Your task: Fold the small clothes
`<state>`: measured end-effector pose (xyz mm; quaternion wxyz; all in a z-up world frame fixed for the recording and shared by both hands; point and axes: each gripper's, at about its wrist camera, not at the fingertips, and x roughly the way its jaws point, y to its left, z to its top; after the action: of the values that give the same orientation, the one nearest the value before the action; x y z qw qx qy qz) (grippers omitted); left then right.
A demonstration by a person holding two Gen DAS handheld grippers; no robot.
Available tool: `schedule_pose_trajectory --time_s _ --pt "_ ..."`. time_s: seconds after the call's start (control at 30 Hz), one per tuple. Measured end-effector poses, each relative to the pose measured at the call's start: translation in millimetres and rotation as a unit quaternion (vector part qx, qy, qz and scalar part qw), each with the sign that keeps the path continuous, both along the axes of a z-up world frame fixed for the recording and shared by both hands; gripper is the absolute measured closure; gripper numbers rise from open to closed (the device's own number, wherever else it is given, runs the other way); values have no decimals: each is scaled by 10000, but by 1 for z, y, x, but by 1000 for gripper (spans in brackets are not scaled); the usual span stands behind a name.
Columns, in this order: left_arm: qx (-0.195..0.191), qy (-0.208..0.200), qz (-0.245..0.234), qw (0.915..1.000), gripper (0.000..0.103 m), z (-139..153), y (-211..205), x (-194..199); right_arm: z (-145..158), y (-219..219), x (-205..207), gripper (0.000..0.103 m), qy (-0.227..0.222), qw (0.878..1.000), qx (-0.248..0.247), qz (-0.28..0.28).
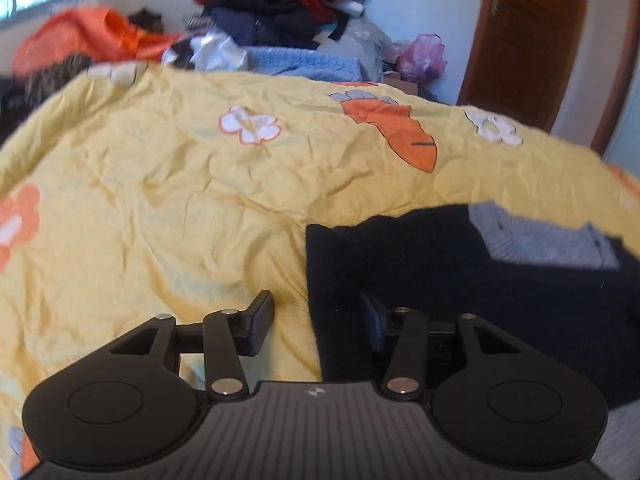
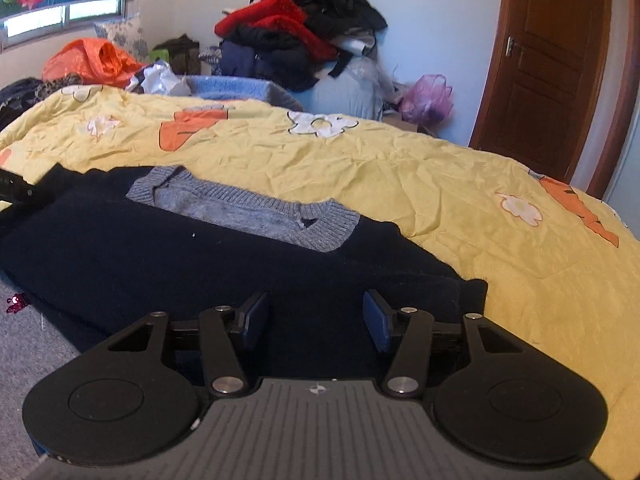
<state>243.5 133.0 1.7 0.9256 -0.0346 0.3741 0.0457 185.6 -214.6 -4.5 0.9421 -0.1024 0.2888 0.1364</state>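
Note:
A small dark navy sweater [image 2: 168,256] with a grey knit collar [image 2: 244,212] lies flat on the yellow bedspread [image 2: 400,184]. It also shows in the left wrist view [image 1: 460,280], collar [image 1: 540,236] at the far right. My left gripper [image 1: 318,320] is open over the sweater's left edge, one finger over the bedspread [image 1: 160,200], the other over the dark cloth. My right gripper [image 2: 316,320] is open and empty just above the sweater's near right part. The left gripper's tip shows at the left edge of the right wrist view [image 2: 16,188].
A heap of red and dark clothes [image 2: 296,36] is piled beyond the bed, with an orange bag [image 2: 92,60], a blue fleece [image 2: 236,88] and a pink bag [image 2: 428,96]. A brown door [image 2: 552,68] stands at the right. A grey garment [image 2: 28,340] lies at the lower left.

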Motion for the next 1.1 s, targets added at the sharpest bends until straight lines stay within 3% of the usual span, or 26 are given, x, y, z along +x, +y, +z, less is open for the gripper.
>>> schedule_pose_trajectory --time_s 0.1,0.2,0.27,0.33,0.37,0.4,0.43,0.47,0.53,0.67,0.87,0.93,1.1 --pt "242 -115 -61 9996 56 -2 -3 0 2 -2 -1 48 20 10000 49 -56" --pt "695 -369 118 9968 37 -5 -7 -5 4 -5 -1 45 30 9998 149 -107" --pt "1038 -462 425 9926 37 4 -12 -19 11 -6 -12 40 104 9993 205 -290" --pt "1245 -618 755 9874 37 20 -17 -49 24 -12 -38 20 206 9964 614 -542" --pt "1061 -793 823 9878 35 27 -19 -69 29 -16 -56 14 172 9939 937 -550" --pt "707 -985 776 9896 25 33 -21 -91 32 -18 -75 0 112 9906 1271 -497" --pt "327 -1146 636 9908 14 37 -25 -112 30 -17 -91 1 44 9883 1471 -404" --pt "52 -1252 527 9907 12 38 -32 -129 28 -10 -104 1 36 9897 1391 -341" --pt "-133 -1278 264 9914 11 36 -50 -155 20 7 -123 1 52 9964 817 -232" --pt "217 -1076 -267 9936 11 18 -88 -182 8 16 -152 1 -79 9991 278 -311" --pt "295 -301 -763 9962 10 -9 -96 -202 5 -31 -179 1 109 9968 326 -727" --pt "256 -293 -709 9967 0 -9 -86 -207 5 -57 -188 1 255 9939 556 -919" --pt "366 -279 -765 9960 0 -8 -68 -230 8 -109 -211 1 558 9845 809 -1453"
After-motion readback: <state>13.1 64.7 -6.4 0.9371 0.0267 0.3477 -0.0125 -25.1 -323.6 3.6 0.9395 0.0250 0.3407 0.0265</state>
